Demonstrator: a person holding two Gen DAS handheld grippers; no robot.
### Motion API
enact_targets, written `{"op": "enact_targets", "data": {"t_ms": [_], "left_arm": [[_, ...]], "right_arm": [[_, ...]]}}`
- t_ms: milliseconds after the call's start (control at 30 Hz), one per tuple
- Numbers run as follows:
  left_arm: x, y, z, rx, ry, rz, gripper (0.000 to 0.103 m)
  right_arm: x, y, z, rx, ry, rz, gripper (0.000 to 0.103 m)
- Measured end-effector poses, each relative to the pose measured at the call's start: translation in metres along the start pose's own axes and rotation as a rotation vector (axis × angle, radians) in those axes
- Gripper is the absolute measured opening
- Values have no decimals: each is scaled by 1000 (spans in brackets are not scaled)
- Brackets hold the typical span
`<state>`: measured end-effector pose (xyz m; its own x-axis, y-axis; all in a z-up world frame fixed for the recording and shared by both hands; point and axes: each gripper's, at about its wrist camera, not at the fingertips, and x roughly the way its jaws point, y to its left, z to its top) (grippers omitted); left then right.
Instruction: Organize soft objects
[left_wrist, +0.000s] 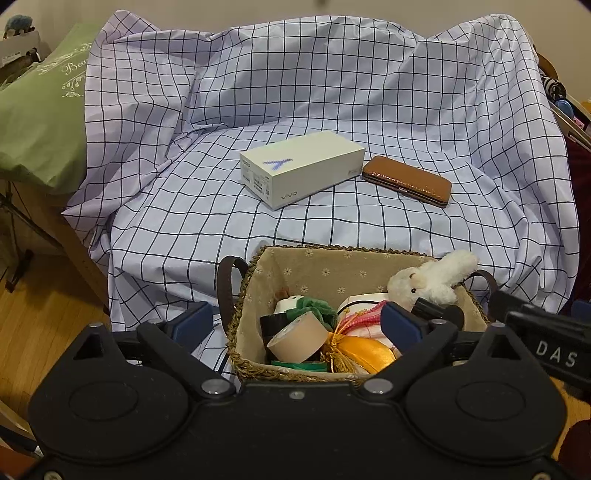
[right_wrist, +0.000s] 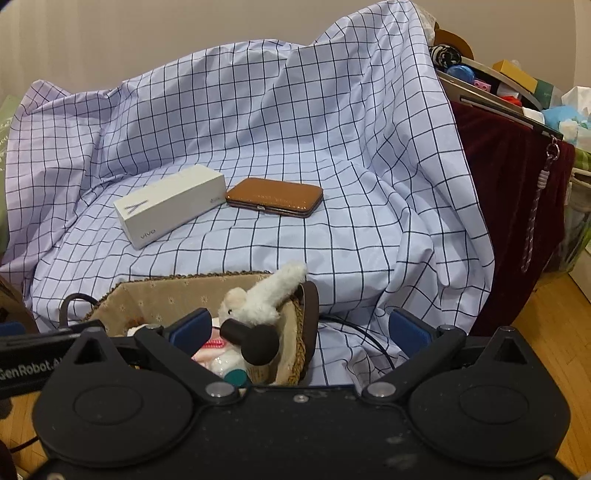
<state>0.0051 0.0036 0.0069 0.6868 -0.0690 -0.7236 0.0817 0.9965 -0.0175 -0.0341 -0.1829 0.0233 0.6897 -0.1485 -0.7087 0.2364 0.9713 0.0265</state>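
The left gripper (left_wrist: 297, 325) hung over the woven basket (left_wrist: 243, 291), jaws wide and empty. A white plush toy (left_wrist: 432, 278) lay on the basket's right rim. The right gripper (right_wrist: 301, 328) straddled that rim, jaws wide, gripping nothing.

Bare checkered sheet (left_wrist: 221, 229) lies open before the crowded woven basket (left_wrist: 240, 317); behind it, white phone box (left_wrist: 301, 168) and brown case (left_wrist: 406, 179) block passage.
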Motion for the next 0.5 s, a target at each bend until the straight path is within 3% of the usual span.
{"op": "enact_targets", "data": {"t_ms": [300, 500], "left_arm": [[1, 2, 0, -21, 6, -12, 99], [2, 0, -1, -15, 10, 23, 99]], "right_arm": [[1, 0, 0, 4, 8, -22, 103], [3, 1, -1, 1, 21, -26, 103]]}}
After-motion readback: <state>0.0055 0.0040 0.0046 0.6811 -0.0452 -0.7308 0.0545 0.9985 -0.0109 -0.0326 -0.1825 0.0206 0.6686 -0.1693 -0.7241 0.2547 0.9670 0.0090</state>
